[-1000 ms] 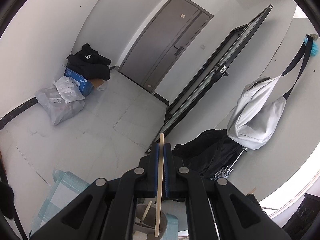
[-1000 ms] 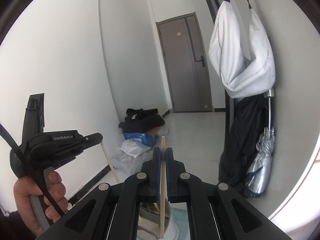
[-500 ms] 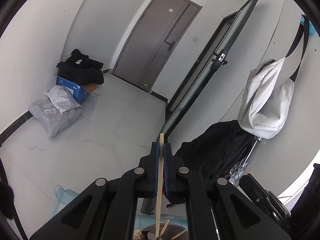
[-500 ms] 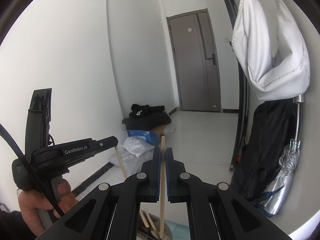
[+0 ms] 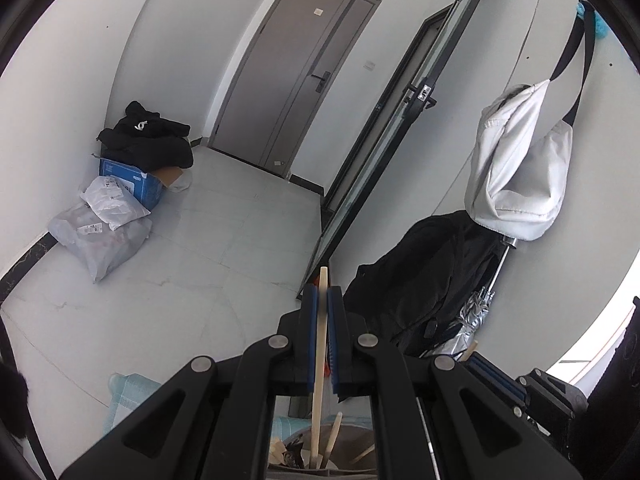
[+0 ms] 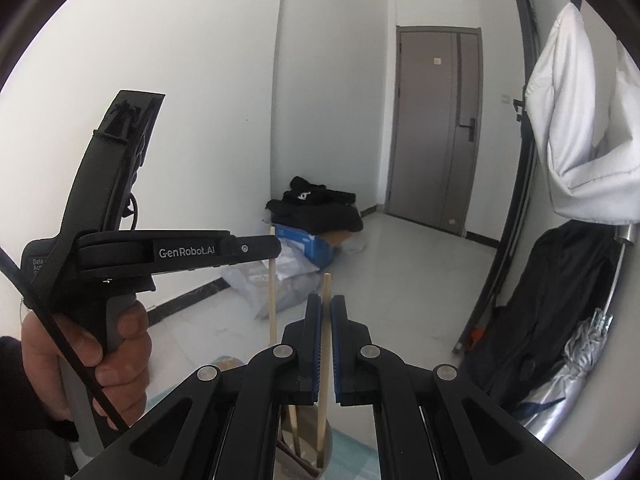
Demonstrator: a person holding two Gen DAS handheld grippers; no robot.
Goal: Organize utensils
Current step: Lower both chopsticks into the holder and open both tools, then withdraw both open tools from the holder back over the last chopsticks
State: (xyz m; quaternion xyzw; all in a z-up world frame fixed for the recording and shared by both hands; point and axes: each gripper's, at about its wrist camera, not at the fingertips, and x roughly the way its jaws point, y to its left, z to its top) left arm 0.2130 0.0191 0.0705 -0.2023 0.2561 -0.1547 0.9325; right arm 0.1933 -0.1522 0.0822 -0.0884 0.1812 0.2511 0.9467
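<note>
My left gripper (image 5: 322, 300) is shut on a wooden chopstick (image 5: 319, 360) that hangs upright with its lower end inside a grey utensil cup (image 5: 352, 446) holding other wooden sticks. My right gripper (image 6: 326, 312) is shut on a second wooden chopstick (image 6: 325, 364), also upright, with its lower end in the same cup (image 6: 308, 444). The left gripper (image 6: 256, 248) also shows in the right wrist view, held by a hand, with its chopstick (image 6: 272, 292) hanging down.
A light blue cloth (image 5: 128, 396) lies under the cup. On the floor at the far left are a blue box (image 5: 132, 184), plastic bags and dark clothes. A white bag (image 5: 516, 168) and black coat (image 5: 432, 280) hang at the right by an open glass door.
Both grippers have come closer together over the cup. The chopsticks' lower ends have moved into the cup. Both stay shut on their sticks.
</note>
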